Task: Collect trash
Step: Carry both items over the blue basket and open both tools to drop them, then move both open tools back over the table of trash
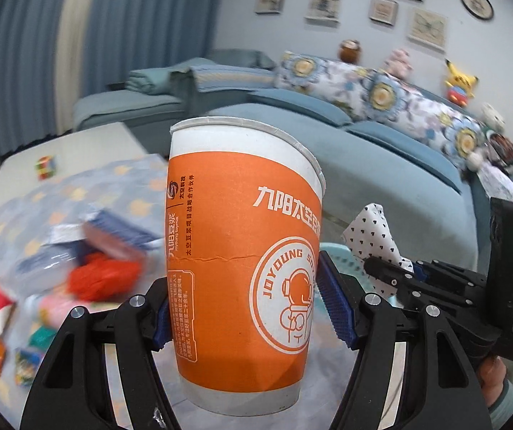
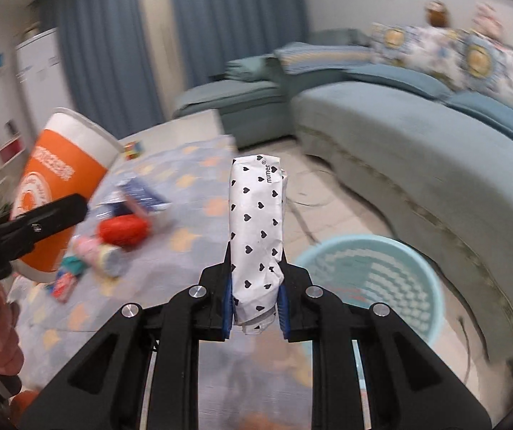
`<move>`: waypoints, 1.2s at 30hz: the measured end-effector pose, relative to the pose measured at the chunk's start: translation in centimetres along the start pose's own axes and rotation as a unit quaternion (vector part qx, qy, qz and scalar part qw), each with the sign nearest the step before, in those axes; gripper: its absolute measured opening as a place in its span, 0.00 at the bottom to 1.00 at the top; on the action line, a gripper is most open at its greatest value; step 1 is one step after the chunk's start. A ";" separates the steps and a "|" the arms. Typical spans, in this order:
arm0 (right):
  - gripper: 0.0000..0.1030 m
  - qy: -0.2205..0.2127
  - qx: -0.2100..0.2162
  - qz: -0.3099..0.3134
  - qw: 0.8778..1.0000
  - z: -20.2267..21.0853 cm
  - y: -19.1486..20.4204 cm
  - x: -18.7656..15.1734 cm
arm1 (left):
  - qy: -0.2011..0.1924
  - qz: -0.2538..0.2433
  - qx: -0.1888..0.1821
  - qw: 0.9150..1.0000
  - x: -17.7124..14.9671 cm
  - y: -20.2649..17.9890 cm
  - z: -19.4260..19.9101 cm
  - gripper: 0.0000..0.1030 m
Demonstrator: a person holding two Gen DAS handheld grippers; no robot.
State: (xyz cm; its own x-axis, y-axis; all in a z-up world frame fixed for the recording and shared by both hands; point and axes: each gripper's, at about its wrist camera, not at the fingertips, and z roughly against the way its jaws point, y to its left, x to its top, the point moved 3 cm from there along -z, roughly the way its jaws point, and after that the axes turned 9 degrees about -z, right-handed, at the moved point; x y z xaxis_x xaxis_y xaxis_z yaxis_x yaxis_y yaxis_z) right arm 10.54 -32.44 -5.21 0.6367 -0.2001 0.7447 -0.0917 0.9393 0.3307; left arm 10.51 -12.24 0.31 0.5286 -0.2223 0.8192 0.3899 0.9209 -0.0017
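An orange and white paper cup [image 1: 242, 258] stands upright in my left gripper [image 1: 252, 308], whose blue pads press on both of its sides. The same cup [image 2: 55, 193] shows tilted at the left of the right wrist view, carried above the table. My right gripper [image 2: 254, 304] is shut on a white packet with black hearts [image 2: 256, 229] that sticks up from between the pads. From the left wrist view that packet [image 1: 371, 236] and the right gripper [image 1: 396, 272] appear at the right, over a pale blue basket [image 1: 342, 261]. The basket [image 2: 367, 286] stands on the floor by the sofa.
A table with a dotted cloth [image 2: 191, 208] bears a red ball of yarn [image 2: 122, 229], a blue box [image 2: 141, 197], tape rolls, small packets and a puzzle cube [image 1: 45, 166]. A long blue sofa [image 2: 417, 150] with floral cushions curves round the right. A hand [image 2: 1, 333] holds the left gripper.
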 end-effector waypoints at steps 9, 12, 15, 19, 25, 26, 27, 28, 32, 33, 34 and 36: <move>0.16 0.075 -0.084 -0.124 0.986 -3.6 -12.5 -3.9 | 0.090 -0.019 -0.077 0.993 -0.9 -6.5 -11.6 0.64; 0.16 0.103 -0.089 -0.162 0.977 -5.2 -15.2 -6.3 | 0.125 -0.024 -0.102 0.987 -2.4 -7.9 -14.6 0.64; 0.17 0.127 -0.113 -0.172 0.970 -6.5 -16.2 -8.0 | 0.163 -0.032 -0.120 0.979 -3.8 -9.1 -17.0 0.64; 0.19 0.142 -0.137 -0.171 0.965 -7.4 -16.6 -9.1 | 0.184 -0.047 -0.127 0.974 -4.8 -10.2 -18.6 0.65; 0.39 0.147 -0.130 -0.178 0.964 -7.5 -16.6 -9.3 | 0.187 -0.044 -0.135 0.972 -4.9 -10.1 -18.4 0.77; 0.50 0.142 -0.129 -0.183 0.964 -7.3 -16.5 -9.2 | 0.181 -0.045 -0.135 0.973 -4.8 -10.1 -18.2 0.77; 0.51 0.137 -0.128 -0.185 0.965 -7.0 -16.4 -9.0 | 0.177 -0.044 -0.136 0.974 -4.7 -9.9 -17.8 0.77; 0.51 0.134 -0.126 -0.186 0.965 -6.8 -16.4 -8.8 | 0.173 -0.042 -0.138 0.974 -4.5 -9.8 -17.5 0.78; 0.51 0.127 -0.121 -0.187 0.966 -6.1 -16.2 -8.6 | 0.160 -0.028 -0.141 0.977 -3.9 -9.1 -16.6 0.79; 0.51 0.126 -0.119 -0.185 0.967 -5.9 -16.0 -8.6 | 0.159 -0.028 -0.141 0.977 -3.8 -9.1 -16.4 0.79; 0.51 0.126 -0.118 -0.183 0.968 -5.8 -15.9 -8.5 | 0.157 -0.028 -0.140 0.977 -3.8 -9.0 -16.3 0.79; 0.51 0.125 -0.116 -0.178 0.969 -5.7 -15.4 -8.5 | 0.153 -0.029 -0.137 0.978 -3.6 -9.0 -15.9 0.79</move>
State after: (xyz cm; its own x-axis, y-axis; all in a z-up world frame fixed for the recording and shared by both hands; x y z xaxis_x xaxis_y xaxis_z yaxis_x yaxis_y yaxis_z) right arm 10.87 -43.60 -19.92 0.7649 -0.4756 0.4343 0.3236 0.8668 0.3794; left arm 17.09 -24.80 -11.74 0.6845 -0.3949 0.6128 0.5910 0.7927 -0.1494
